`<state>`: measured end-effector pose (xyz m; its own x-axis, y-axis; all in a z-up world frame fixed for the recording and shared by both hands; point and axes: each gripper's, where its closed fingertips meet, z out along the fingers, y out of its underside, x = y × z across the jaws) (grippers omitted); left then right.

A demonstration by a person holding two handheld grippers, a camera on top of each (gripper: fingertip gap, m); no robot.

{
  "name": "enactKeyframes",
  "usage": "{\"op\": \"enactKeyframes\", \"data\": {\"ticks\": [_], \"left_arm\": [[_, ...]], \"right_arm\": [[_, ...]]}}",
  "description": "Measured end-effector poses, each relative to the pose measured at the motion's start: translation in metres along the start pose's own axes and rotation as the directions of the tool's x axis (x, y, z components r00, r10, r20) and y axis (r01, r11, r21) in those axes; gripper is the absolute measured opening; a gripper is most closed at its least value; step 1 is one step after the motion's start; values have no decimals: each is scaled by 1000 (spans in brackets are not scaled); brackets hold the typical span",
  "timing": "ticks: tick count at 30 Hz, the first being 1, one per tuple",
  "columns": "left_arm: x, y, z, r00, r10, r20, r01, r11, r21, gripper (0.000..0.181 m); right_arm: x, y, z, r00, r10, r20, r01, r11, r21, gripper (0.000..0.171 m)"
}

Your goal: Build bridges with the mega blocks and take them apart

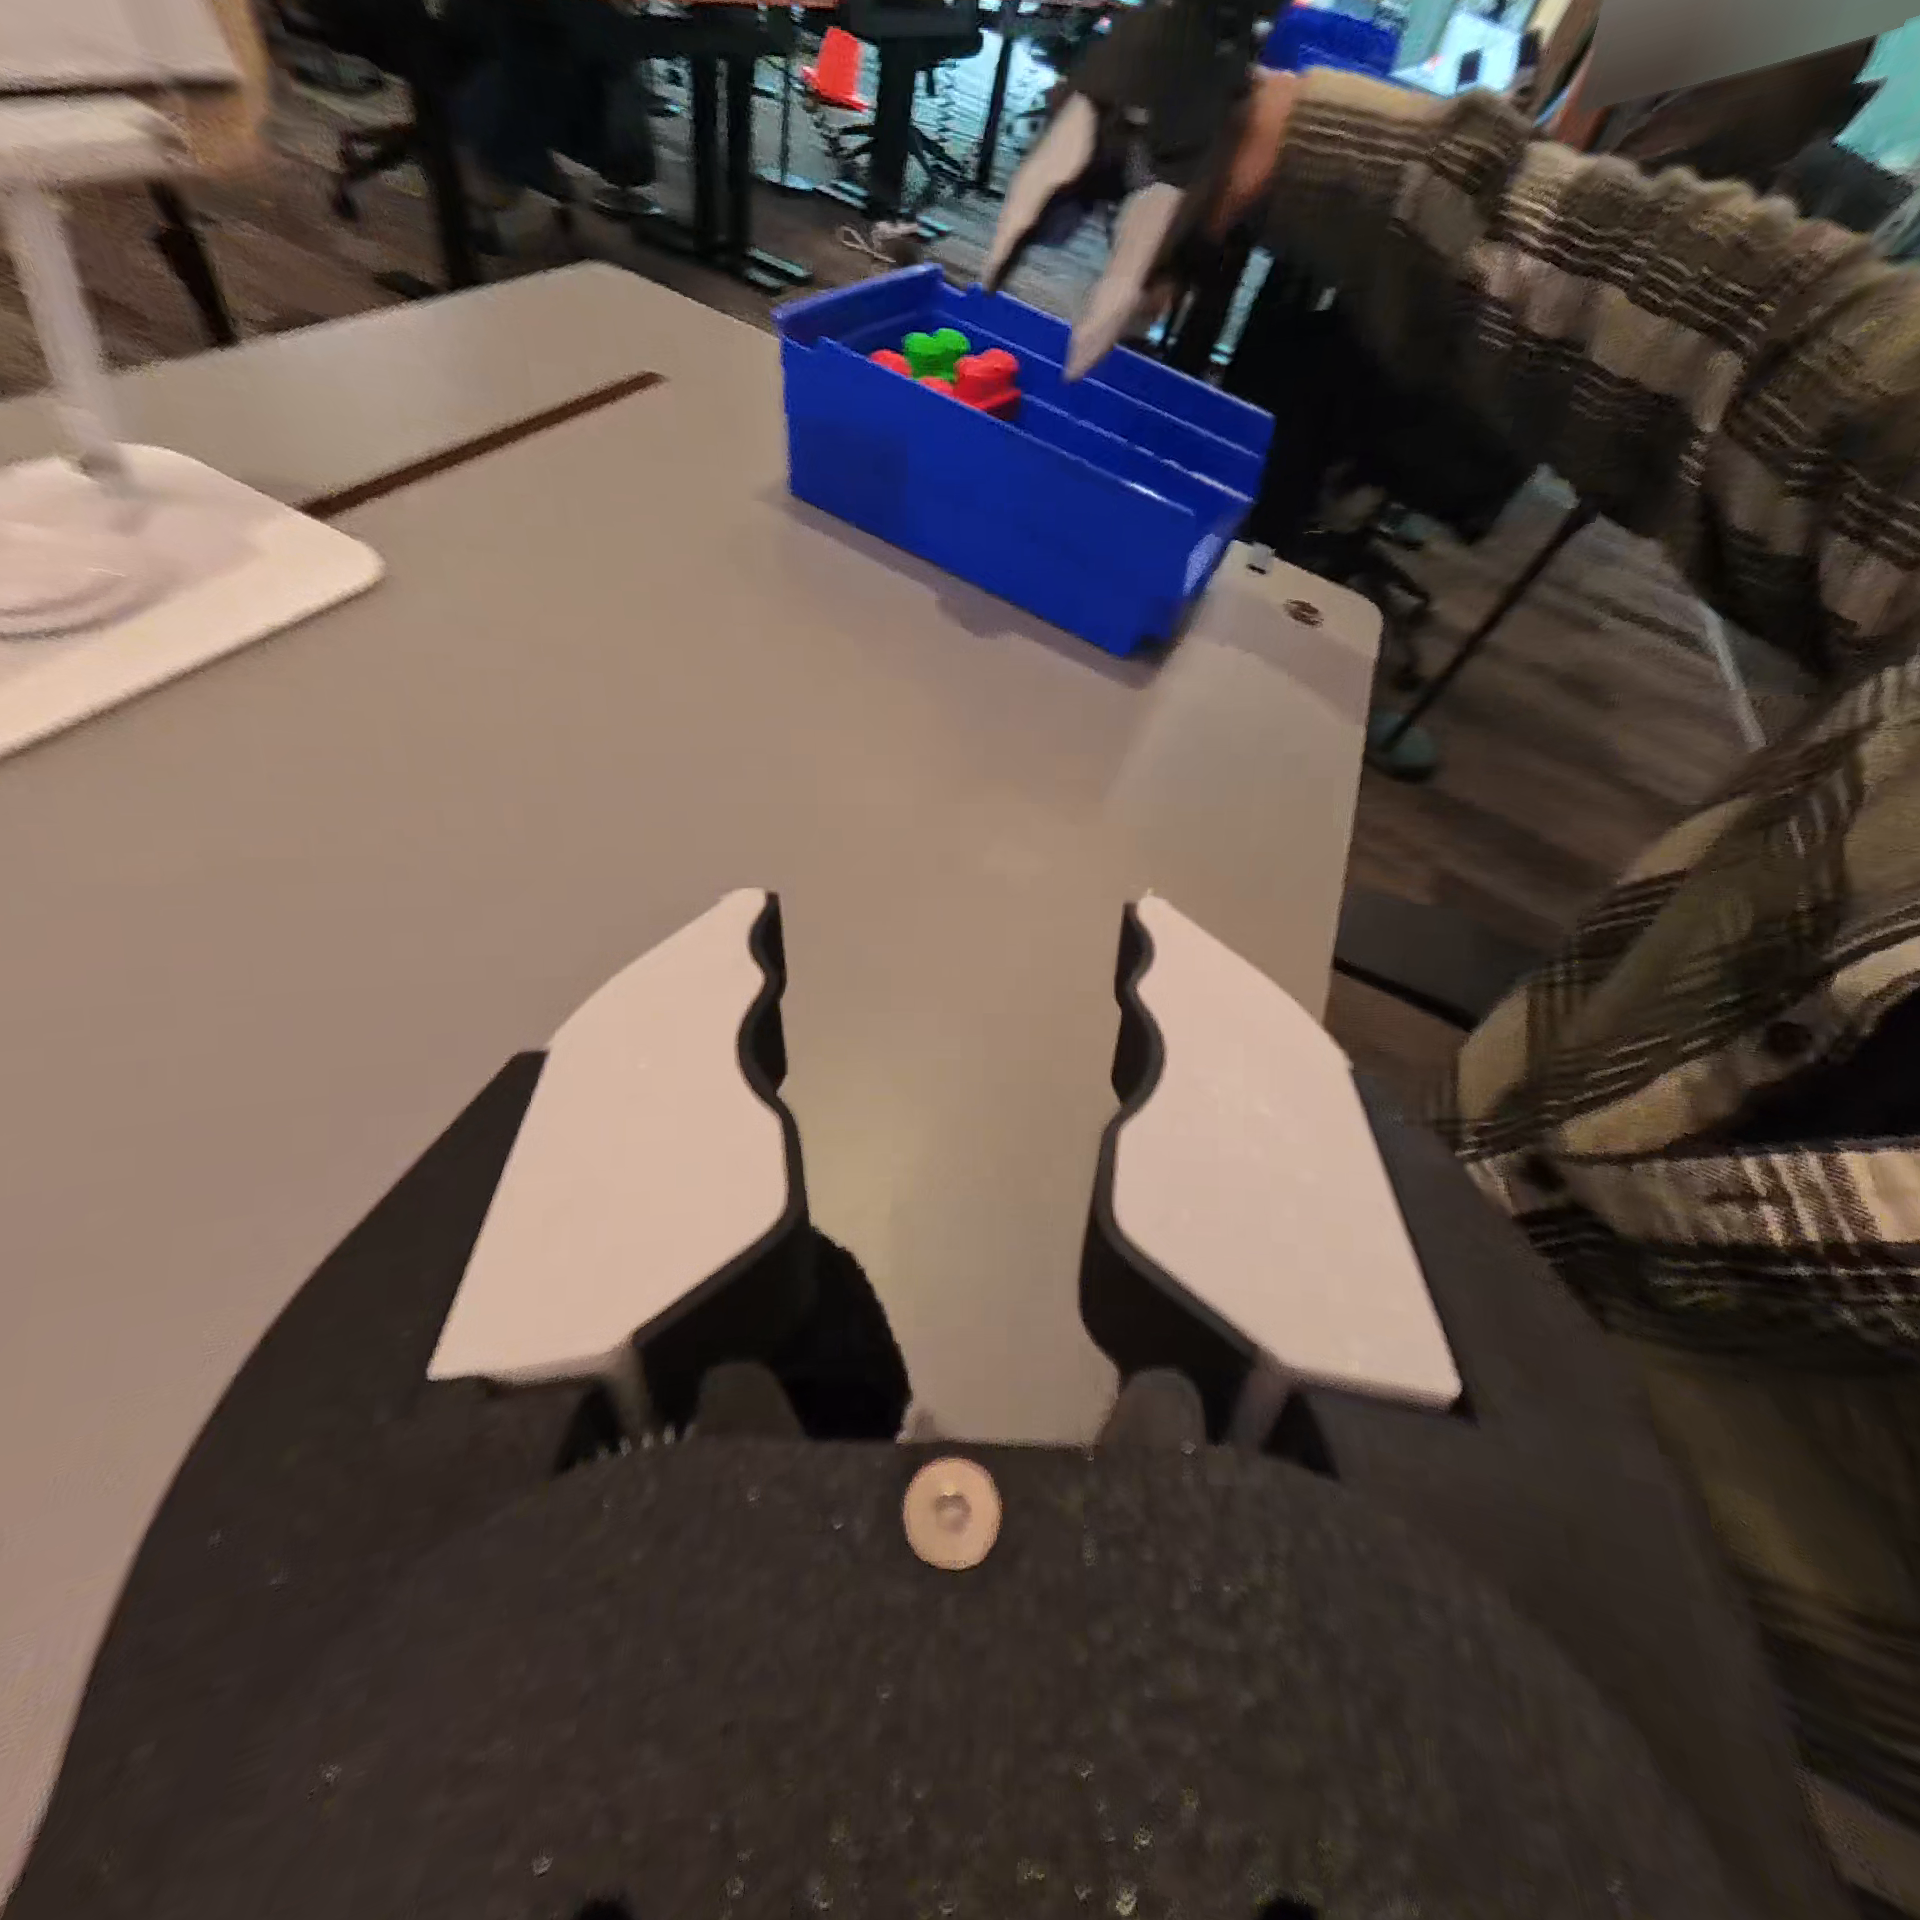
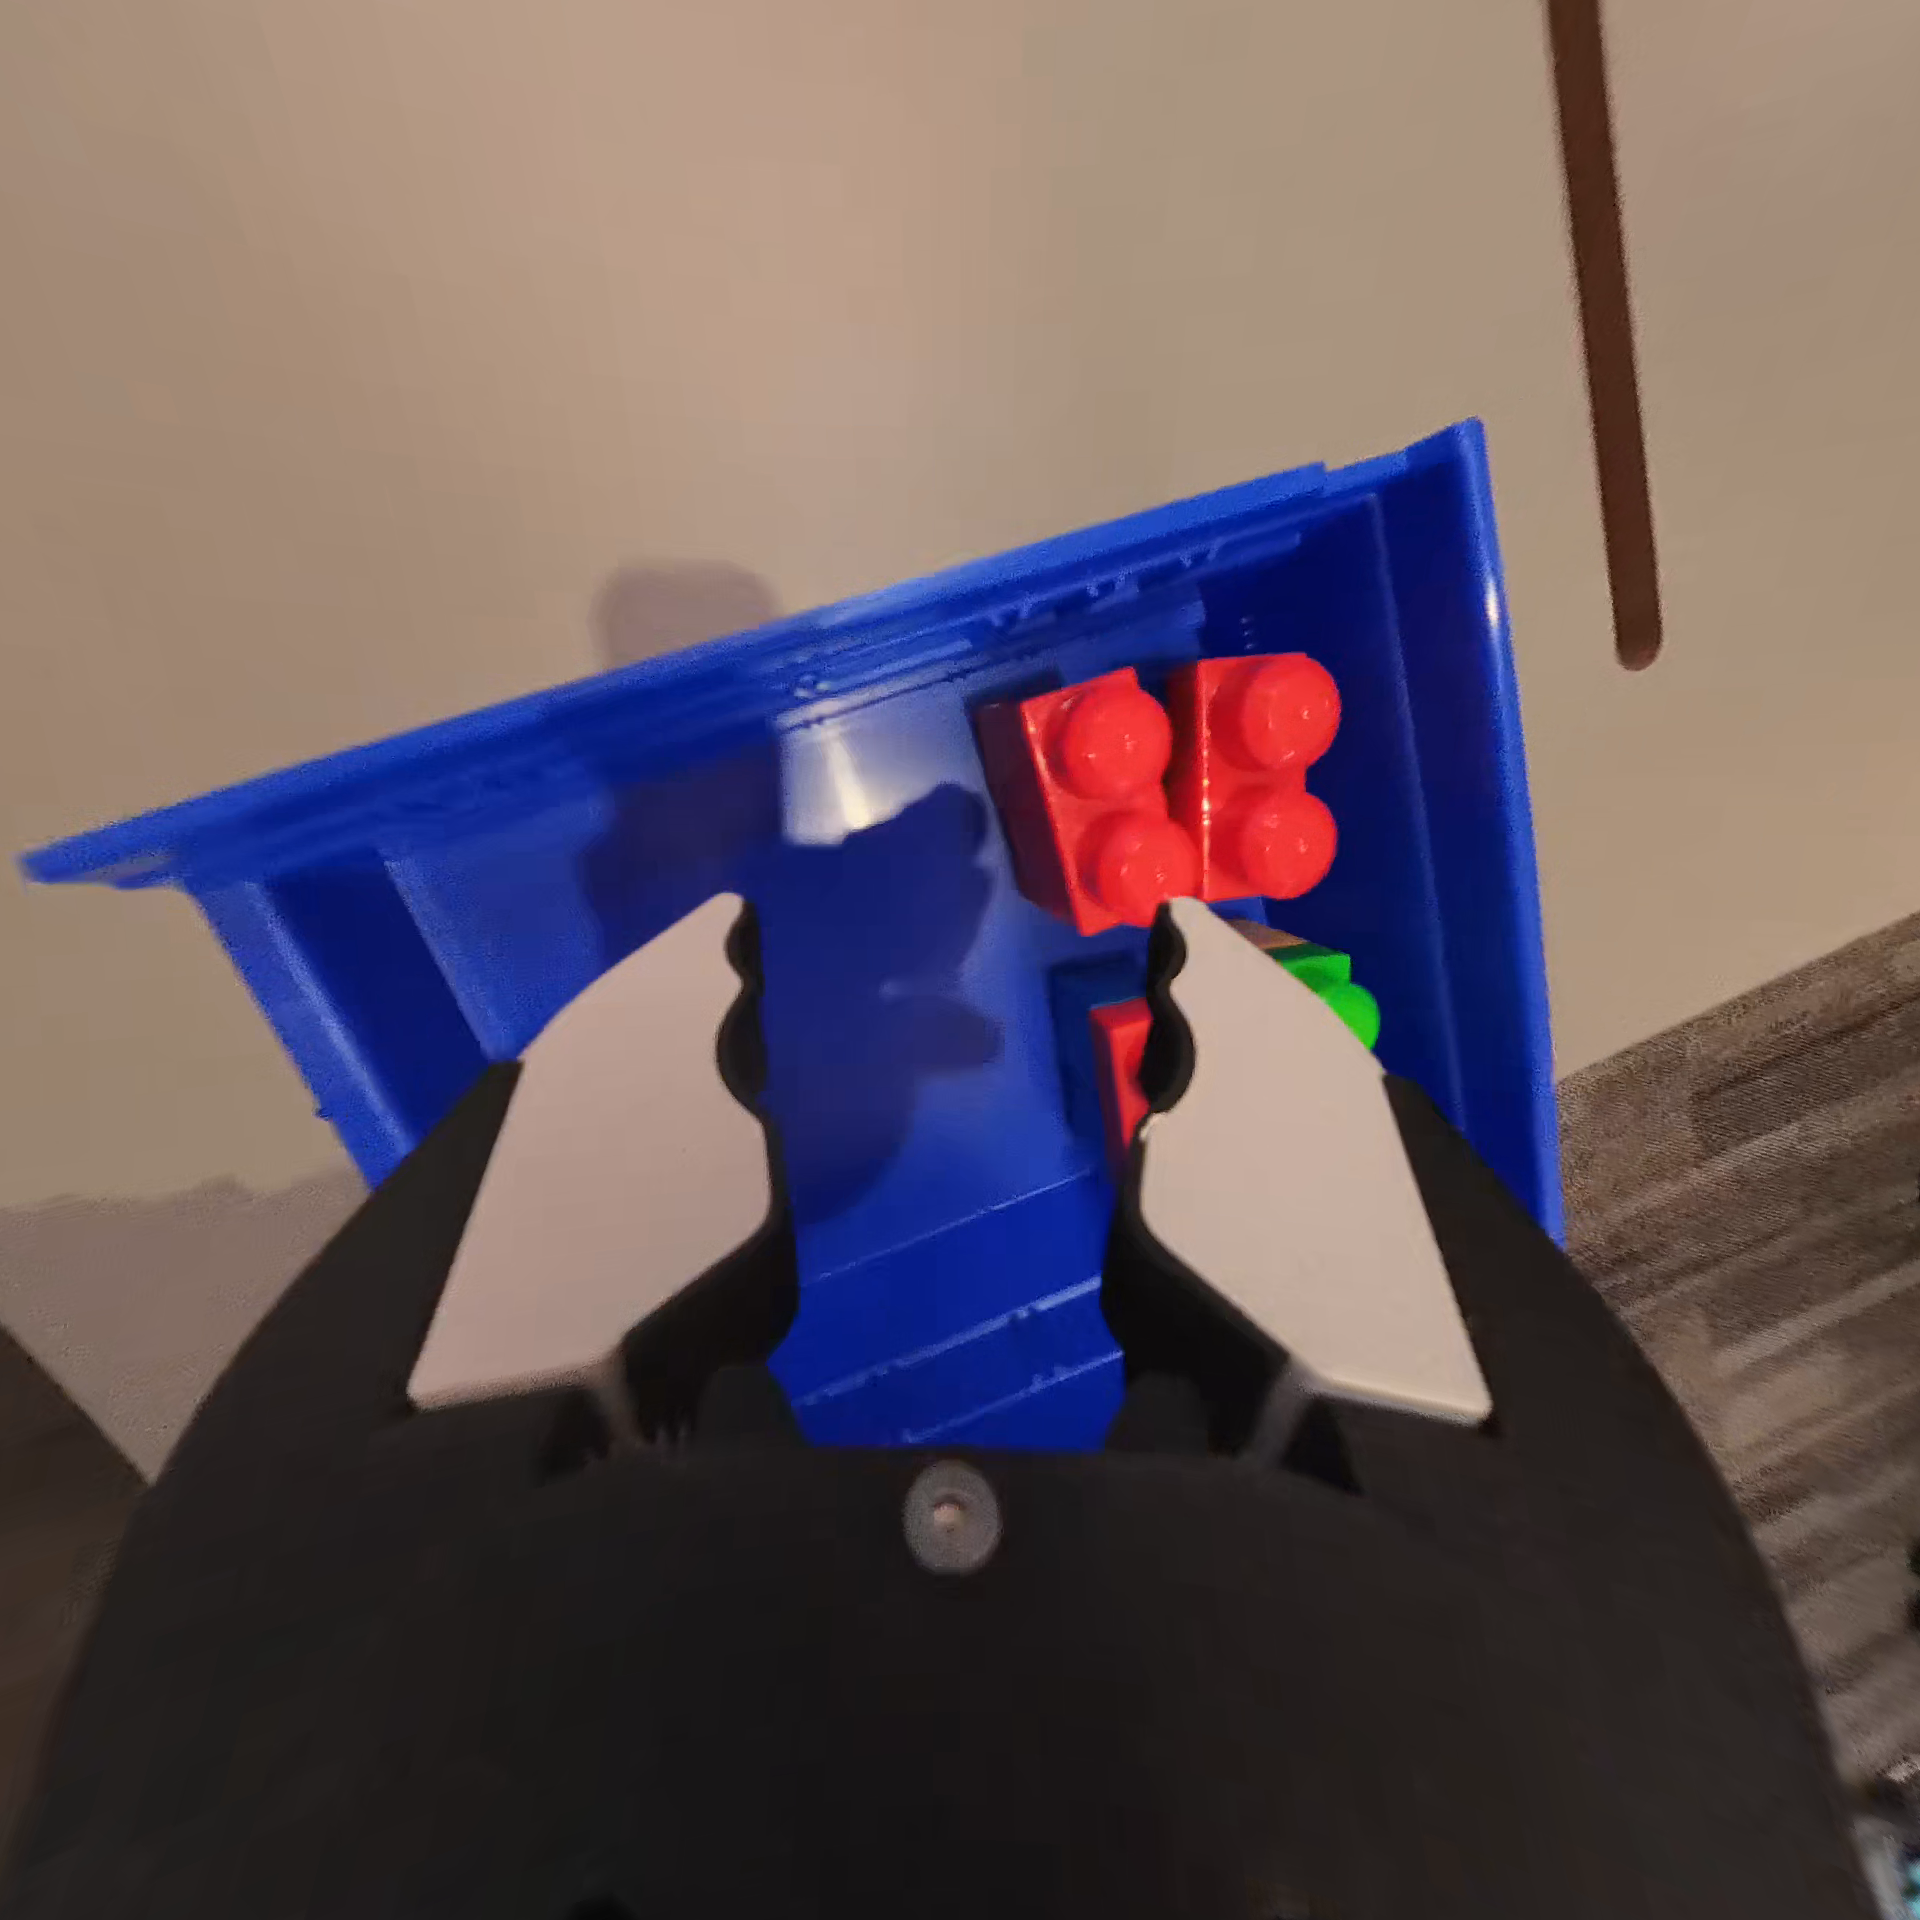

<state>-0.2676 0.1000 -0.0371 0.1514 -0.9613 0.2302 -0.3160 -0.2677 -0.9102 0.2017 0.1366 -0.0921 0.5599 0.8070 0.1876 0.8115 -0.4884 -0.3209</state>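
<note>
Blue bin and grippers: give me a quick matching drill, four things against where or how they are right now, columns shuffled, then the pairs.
Things:
1. left gripper
2. right gripper
3. red blocks
4. green block

States:
A. partly hidden behind a right gripper finger
B. open over bare table, away from the blue bin
C. two lying side by side in the bin, studs showing
D. open above the bin, empty

Pairs: 1-B, 2-D, 3-C, 4-A

blocks [image 2: 1164, 790] in bin [image 1: 997, 520] – at table's [image 1: 623, 727] far right corner
</note>
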Motion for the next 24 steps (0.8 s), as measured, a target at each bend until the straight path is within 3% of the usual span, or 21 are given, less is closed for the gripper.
{"op": "enactKeyframes", "data": {"ticks": [5,12,16,20,24], "left_arm": [[25,35,32,993,-61,-100,58,998,-31,62],[28,57,35,983,-139,-121,135,990,-37,60],[26,53,37,973,-171,-154,174,985,5,60],[20,45,32,977,-161,-142,171,983,65,60],[10,37,23,974,-175,-147,196,971,140,62]], "right_arm": [[22,9,42,993,-82,81,95,983,-160,70],[26,12,78,976,-124,181,163,962,-221,58],[26,23,92,979,-83,188,133,953,-271,36],[29,26,64,992,46,120,-24,984,-178,37],[32,15,-12,970,243,9,-244,969,28,36]]}}
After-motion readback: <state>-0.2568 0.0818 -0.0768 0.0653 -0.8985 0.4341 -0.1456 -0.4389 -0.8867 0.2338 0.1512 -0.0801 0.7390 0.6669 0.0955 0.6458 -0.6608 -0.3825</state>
